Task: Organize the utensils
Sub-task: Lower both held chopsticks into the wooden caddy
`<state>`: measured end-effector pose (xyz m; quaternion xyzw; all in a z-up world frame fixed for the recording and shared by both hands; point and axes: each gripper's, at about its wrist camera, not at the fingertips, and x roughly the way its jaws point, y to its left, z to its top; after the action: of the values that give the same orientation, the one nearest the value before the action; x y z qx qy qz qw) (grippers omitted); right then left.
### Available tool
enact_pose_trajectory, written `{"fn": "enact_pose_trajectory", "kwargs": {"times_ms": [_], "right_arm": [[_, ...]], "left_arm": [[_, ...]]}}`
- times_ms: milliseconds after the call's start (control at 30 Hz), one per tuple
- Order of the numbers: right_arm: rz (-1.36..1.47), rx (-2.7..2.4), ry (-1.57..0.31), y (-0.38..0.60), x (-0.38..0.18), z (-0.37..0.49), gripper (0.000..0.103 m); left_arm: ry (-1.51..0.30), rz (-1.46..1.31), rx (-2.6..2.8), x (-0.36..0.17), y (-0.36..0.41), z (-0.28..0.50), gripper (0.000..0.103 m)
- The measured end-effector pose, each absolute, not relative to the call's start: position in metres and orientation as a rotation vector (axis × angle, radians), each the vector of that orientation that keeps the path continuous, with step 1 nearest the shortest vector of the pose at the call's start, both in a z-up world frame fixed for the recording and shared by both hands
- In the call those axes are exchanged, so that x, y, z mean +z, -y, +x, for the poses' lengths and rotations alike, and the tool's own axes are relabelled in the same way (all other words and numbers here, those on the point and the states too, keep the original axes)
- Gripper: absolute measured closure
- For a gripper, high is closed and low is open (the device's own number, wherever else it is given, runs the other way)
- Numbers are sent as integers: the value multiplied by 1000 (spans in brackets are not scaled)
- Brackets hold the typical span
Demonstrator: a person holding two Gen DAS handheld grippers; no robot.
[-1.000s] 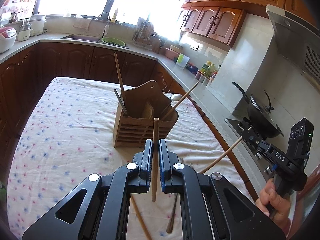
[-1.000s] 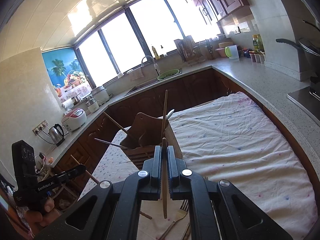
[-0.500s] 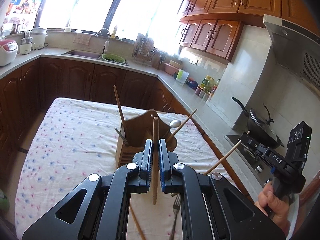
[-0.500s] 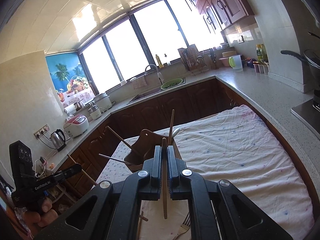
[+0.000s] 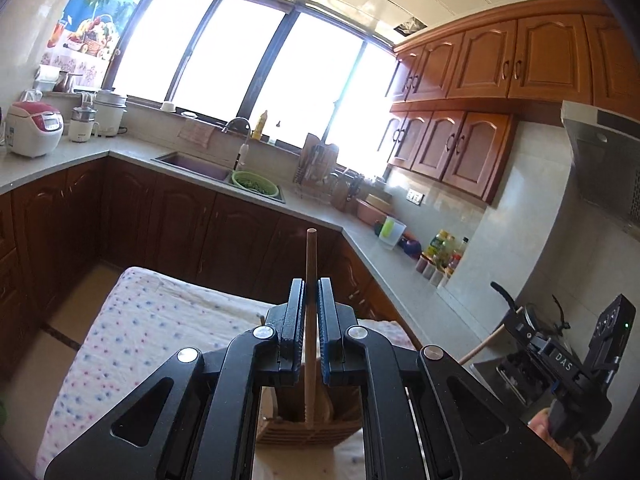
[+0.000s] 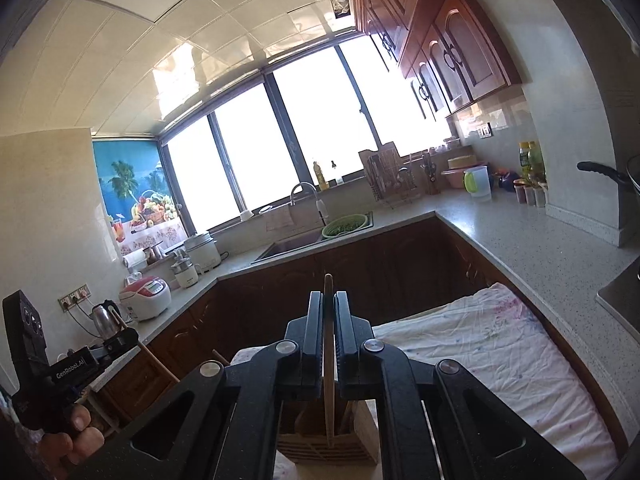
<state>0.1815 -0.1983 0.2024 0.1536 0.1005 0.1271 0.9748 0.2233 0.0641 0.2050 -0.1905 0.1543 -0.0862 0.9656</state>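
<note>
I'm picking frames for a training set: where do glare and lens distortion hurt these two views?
Left wrist view: the tall kitchen windows are blown out white, and the brown wall cupboards bow near the edge. Right wrist view: the same windows wash out, the white ceiling tiles curve, and the corners go black.

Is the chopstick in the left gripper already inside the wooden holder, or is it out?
Out. The left gripper clamps the chopstick upright, its lower tip above the wooden holder.
</note>
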Motion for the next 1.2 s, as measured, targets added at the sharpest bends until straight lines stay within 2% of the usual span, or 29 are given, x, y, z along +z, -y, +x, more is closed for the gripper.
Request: {"fn": "enact_pose_trajectory", "kwargs": {"times_ms": [500, 1033, 1133, 1200], "right_arm": [[276, 222, -328, 169, 130, 232, 98], [304, 217, -382, 173, 119, 240, 97], [315, 223, -391, 175, 119, 242, 92], [330, 226, -398, 178, 120, 242, 86]], "left_arm": [[-474, -420, -114, 114, -59, 270, 97], [-535, -355, -142, 106, -41, 278, 97], [-545, -375, -159, 107, -45, 277, 90], [-542, -379, -149, 109, -48, 274, 72]]}}
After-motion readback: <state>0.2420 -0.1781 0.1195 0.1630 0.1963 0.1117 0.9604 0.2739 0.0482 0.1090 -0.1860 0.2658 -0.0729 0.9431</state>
